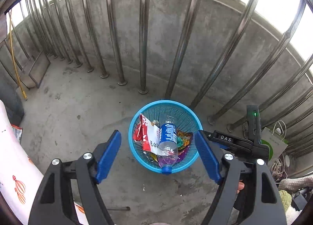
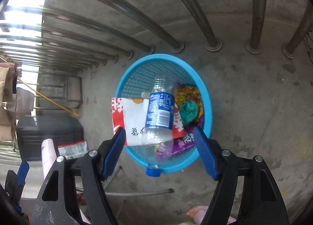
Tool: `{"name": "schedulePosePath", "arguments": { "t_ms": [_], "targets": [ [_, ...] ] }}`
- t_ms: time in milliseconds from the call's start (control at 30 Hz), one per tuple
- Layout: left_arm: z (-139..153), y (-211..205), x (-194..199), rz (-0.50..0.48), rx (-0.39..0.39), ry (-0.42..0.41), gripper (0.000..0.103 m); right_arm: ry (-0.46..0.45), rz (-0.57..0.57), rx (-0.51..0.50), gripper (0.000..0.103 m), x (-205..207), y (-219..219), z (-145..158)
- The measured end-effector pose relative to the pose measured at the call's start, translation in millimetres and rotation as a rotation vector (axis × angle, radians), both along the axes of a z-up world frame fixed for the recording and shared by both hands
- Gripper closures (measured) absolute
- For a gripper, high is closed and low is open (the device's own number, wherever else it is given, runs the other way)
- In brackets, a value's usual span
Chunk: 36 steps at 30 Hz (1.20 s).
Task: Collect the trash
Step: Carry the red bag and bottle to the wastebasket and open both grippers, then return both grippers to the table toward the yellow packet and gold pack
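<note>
Both your claws hang open and empty above the basket (image 1: 187, 163): left gripper (image 1: 158, 154), right gripper (image 2: 159, 150). The bottle (image 2: 159, 111) lies across the trash inside, cap (image 2: 153, 171) poking over the near rim. Nudge that cap and it could tip out.

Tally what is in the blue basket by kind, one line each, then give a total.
Plastic bottle: 1, blue label and cap, lying across the blue basket
Snack wrappers: 3, the red-and-white bag, the purple wrapper, the yellow patterned wrapper
Crumpled green scrap: 1
Total: 5 pieces visible; anything underneath is hidden.
</note>
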<state>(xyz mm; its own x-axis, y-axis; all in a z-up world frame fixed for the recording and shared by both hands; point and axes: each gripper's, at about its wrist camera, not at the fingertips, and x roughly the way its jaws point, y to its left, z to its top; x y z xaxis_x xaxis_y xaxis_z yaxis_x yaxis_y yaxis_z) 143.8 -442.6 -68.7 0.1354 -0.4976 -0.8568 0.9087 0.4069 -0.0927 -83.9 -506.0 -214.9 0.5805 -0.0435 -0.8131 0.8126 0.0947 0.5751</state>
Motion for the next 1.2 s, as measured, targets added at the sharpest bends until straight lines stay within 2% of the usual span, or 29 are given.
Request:
{"name": "schedulePosePath", "arguments": {
  "t_ms": [233, 433, 600, 700, 833, 933, 1033, 1200],
  "targets": [
    [52, 55, -4, 0.069, -0.129, 0.005, 0.028, -0.01, -0.059, -0.075, 0.034, -23, 10, 38],
    [100, 138, -13, 0.144, -0.256, -0.024, 0.028, -0.018, 0.063, -0.206, 0.034, -5, 36, 85],
    [123, 240, -13, 0.32, -0.302, -0.125, 0.028, -0.088, 0.2, -0.301, 0.034, 17, 68, 127],
    [125, 306, -17, 0.455, -0.314, -0.166, 0.028, -0.121, 0.299, -0.333, 0.034, 36, 90, 145],
    [119, 395, -23, 0.65, -0.317, -0.176, 0.028, -0.175, 0.445, -0.357, 0.034, 62, 121, 164],
    [110, 446, -33, 0.781, -0.328, -0.153, 0.028, -0.214, 0.56, -0.357, 0.034, 80, 145, 175],
    [98, 476, -44, 0.881, -0.347, -0.11, 0.028, -0.233, 0.655, -0.34, 0.034, 97, 166, 176],
    [88, 490, -61, 0.941, -0.369, -0.086, 0.028, -0.219, 0.781, -0.37, 0.034, 115, 198, 187]
  ]
}}
